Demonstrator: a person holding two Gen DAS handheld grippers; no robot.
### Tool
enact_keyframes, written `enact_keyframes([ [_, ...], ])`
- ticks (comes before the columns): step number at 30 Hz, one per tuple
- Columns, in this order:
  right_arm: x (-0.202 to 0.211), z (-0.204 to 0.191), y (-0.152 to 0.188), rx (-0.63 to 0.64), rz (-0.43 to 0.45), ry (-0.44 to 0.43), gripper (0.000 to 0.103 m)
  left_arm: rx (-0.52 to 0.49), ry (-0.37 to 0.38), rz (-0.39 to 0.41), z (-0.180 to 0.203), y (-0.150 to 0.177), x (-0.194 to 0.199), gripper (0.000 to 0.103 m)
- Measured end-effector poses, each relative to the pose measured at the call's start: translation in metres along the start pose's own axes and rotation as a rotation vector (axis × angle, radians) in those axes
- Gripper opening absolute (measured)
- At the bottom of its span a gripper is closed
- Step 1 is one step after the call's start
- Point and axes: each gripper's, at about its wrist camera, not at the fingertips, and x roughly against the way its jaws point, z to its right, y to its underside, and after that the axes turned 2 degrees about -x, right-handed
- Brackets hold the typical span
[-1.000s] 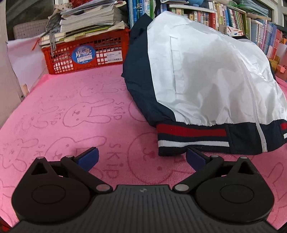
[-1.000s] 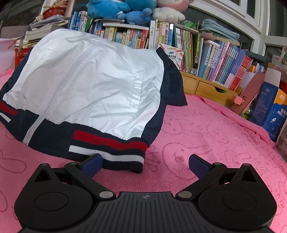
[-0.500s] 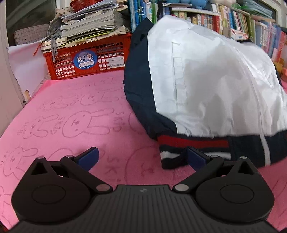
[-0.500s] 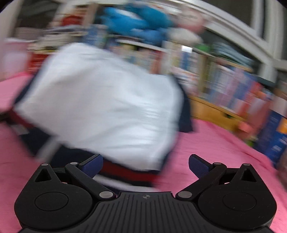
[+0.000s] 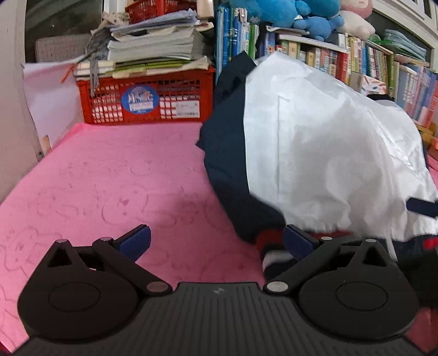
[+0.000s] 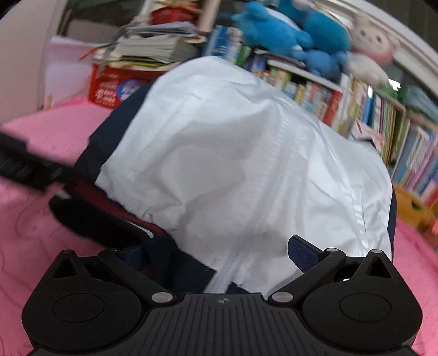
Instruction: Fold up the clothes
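Jacket (image 5: pixel 328 153) hem now reaches both claws: left claw (image 5: pixel 216 241) and right claw (image 6: pixel 219 254) have moved closer, wide open, holding nothing yet; grasping seems next.

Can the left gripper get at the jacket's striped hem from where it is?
Probably yes. The left gripper is open, its right finger already at the striped hem of the jacket, with only bare pink blanket before it.

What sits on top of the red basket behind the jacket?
A stack of books and papers is piled on the red basket, overhanging its rim. A second red basket sits higher up. The basket's inside is covered by the stack, so its contents cannot be seen.
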Motion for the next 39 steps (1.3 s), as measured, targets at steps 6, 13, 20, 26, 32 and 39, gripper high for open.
enact_keyframes([
  [6,0.009,0.012,0.007,-0.079,0.041,-0.001,0.103,-0.164,0.058,0.024,0.032,0.013,0.000,0.103],
  [13,0.018,0.011,0.014,-0.004,0.055,0.018,0.103,-0.066,-0.182,0.051,0.019,-0.005,-0.030,0.103],
  [20,0.035,0.010,0.023,0.073,0.065,-0.011,0.103,0.039,-0.139,0.147,0.004,-0.021,0.009,0.103],
  [26,0.049,0.013,0.032,0.156,0.105,0.109,0.103,0.063,-0.160,0.250,0.001,-0.039,0.040,0.103],
  [32,0.059,0.079,0.027,-0.128,0.121,0.094,0.103,0.053,-0.153,0.225,-0.004,-0.037,0.038,0.103],
  [39,0.075,0.130,0.028,-0.332,0.153,0.081,0.103,0.020,-0.164,0.205,0.005,-0.030,0.033,0.103],
])
